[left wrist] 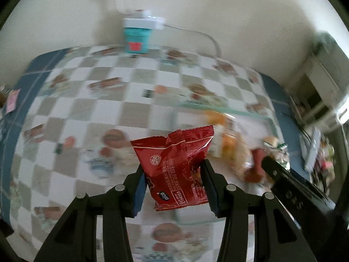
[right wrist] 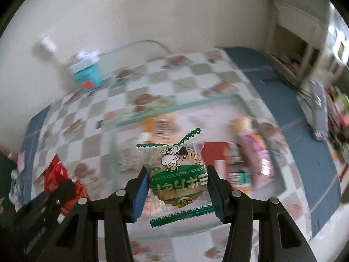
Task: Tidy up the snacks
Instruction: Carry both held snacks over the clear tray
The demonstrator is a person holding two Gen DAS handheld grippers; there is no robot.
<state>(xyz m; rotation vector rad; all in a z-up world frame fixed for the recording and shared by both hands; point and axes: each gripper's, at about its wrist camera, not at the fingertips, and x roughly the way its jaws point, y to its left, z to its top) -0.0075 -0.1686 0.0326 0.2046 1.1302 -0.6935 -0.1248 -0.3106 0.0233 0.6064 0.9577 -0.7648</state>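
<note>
Two tools: each carries one wrapped snack above the tabletop (left wrist: 91,118), which wears a checked cloth.
Left tool (left wrist: 173,181): closed onto a red snack packet (left wrist: 174,166); the fingers press its two side edges, so the packet hangs upright with its crimped top free.
Right tool (right wrist: 176,184): closed onto a green-and-white biscuit packet (right wrist: 177,174); the grip falls across the round biscuit itself, probably so the loose crimped ends cannot slip out.
Landmark: a clear tray (right wrist: 240,97) with a pale green rim, lying on the tabletop.
Red snack packet position: in the air, beside the tray's near left corner, not inside it.
Biscuit packet position: in the air, over the tray's near half.
Tray contents: an orange packet (right wrist: 159,122), a pink packet (right wrist: 259,157) and a red item (right wrist: 214,150); blur hides further detail.
Beyond the tray: a teal box (left wrist: 136,40) stands against the wall.
Judgement: both packets appear bound for the tray, as the collecting container.
</note>
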